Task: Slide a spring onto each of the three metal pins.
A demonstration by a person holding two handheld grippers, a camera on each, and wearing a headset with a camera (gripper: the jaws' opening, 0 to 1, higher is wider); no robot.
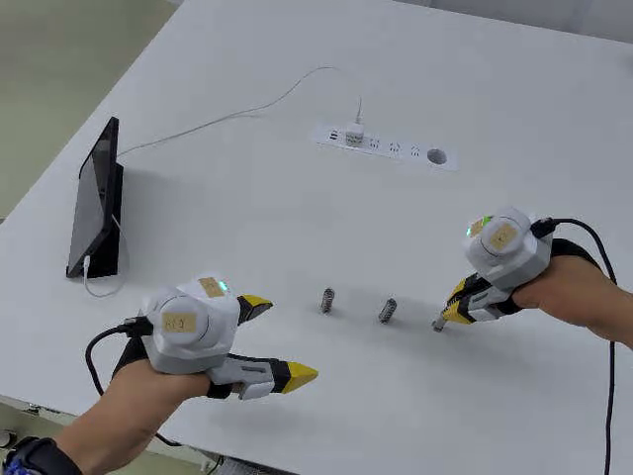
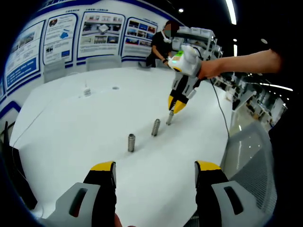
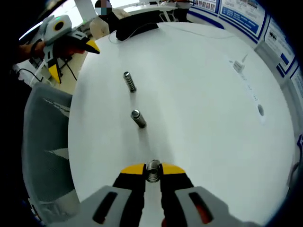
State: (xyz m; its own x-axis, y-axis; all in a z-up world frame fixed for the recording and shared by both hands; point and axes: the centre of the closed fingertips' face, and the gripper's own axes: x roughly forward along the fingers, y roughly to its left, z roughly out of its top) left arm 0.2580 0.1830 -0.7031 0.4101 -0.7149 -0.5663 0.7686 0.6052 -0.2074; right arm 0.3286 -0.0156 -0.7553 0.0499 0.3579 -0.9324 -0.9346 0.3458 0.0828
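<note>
In the head view, the left hand-held gripper (image 1: 279, 338) hovers over the near edge of the counter (image 1: 297, 218). Its jaws are spread and empty, probably held back so the other hand has room. Two upright pins, the first sprung pin (image 1: 327, 300) and the second sprung pin (image 1: 388, 311), stand in a row with coils on them. The right hand-held gripper (image 1: 450, 315) tilts down at the row's right end, its tips on the third spring (image 1: 438, 324).

The left gripper view looks along that row between its own released jaws. The right hand-held gripper comes at the farthest piece from above, an angle that suits pushing a coil down a pin's axis.

In the right gripper view, the yellow tips are clenched on the third spring, seen end-on. Whether a pin sits inside it is hard to tell from here.
</note>
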